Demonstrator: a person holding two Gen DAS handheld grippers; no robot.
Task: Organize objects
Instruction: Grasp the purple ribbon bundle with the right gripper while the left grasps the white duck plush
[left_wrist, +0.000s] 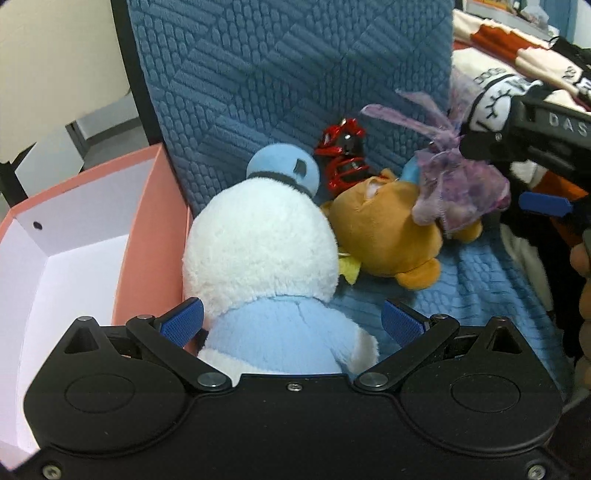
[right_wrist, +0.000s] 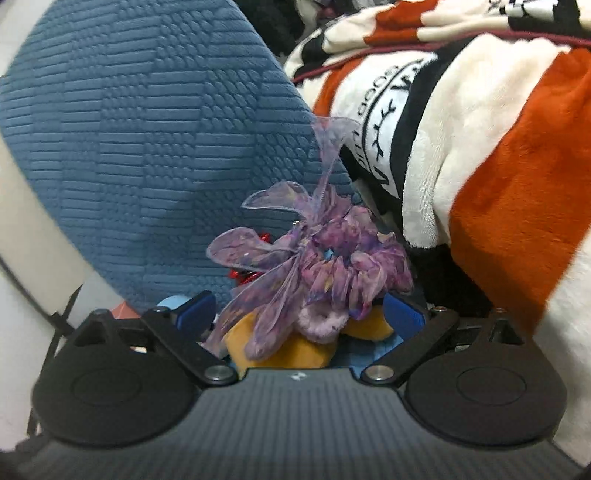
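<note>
A white and light-blue plush toy (left_wrist: 258, 251) lies on the blue quilted seat, between the wide-open blue pads of my left gripper (left_wrist: 291, 319); the pads do not press it. An orange plush bear (left_wrist: 384, 229) lies beside it, with a red and black toy (left_wrist: 343, 158) behind. A purple organza scrunchie (left_wrist: 461, 188) rests on the bear. In the right wrist view the scrunchie (right_wrist: 332, 266) and bear (right_wrist: 288, 350) sit between the open pads of my right gripper (right_wrist: 299, 314), which also shows in the left wrist view (left_wrist: 517, 177).
An open pink box with a white inside (left_wrist: 66, 258) stands at the left of the plush toys. A blue quilted cushion (left_wrist: 280, 81) rises behind them. An orange, white and black blanket (right_wrist: 480, 129) is heaped on the right.
</note>
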